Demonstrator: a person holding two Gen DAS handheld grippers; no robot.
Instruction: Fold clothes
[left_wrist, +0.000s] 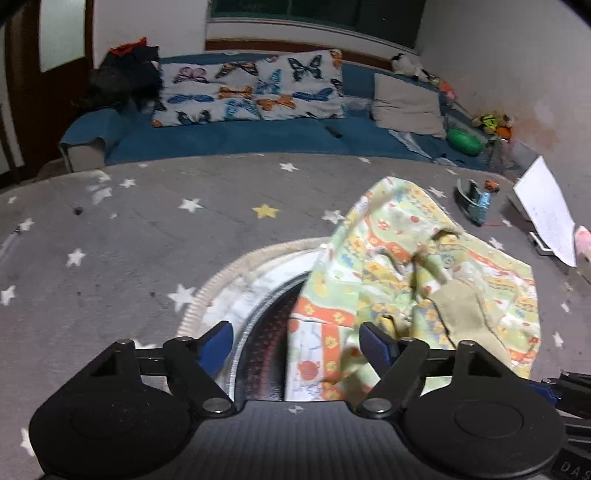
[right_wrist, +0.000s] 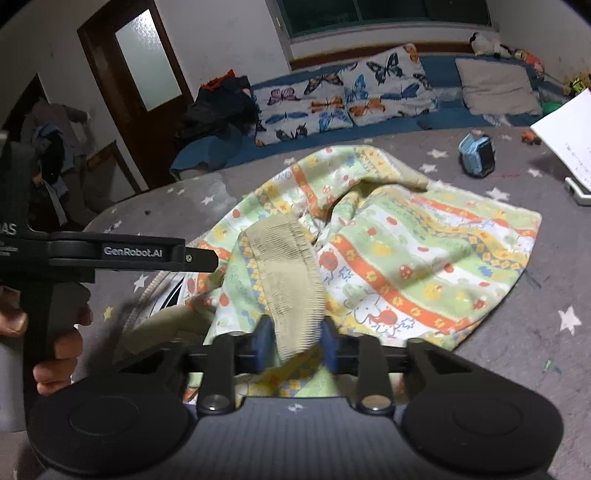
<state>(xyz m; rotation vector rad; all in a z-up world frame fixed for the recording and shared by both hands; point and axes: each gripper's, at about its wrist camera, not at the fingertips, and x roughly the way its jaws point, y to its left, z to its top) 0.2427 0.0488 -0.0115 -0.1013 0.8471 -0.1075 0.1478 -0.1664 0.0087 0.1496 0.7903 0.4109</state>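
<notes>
Butterfly pillows (left_wrist: 251, 88), blue toy (right_wrist: 477, 154), star-patterned carpet (left_wrist: 129, 229)

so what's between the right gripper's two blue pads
The beige ribbed waistband of the patterned garment; the right gripper is pinched on it, seen in the right wrist view.

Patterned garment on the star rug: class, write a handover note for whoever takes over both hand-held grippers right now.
Right hand-held gripper: shut on the beige ribbed cuff of the patterned garment.
Left hand-held gripper: open, garment edge between its fingers, not pinched.
Garment lies crumpled on the grey star rug, partly over a round mat.
Done: one grasp made.
Left: second grasp, spread flat, fold.
</notes>
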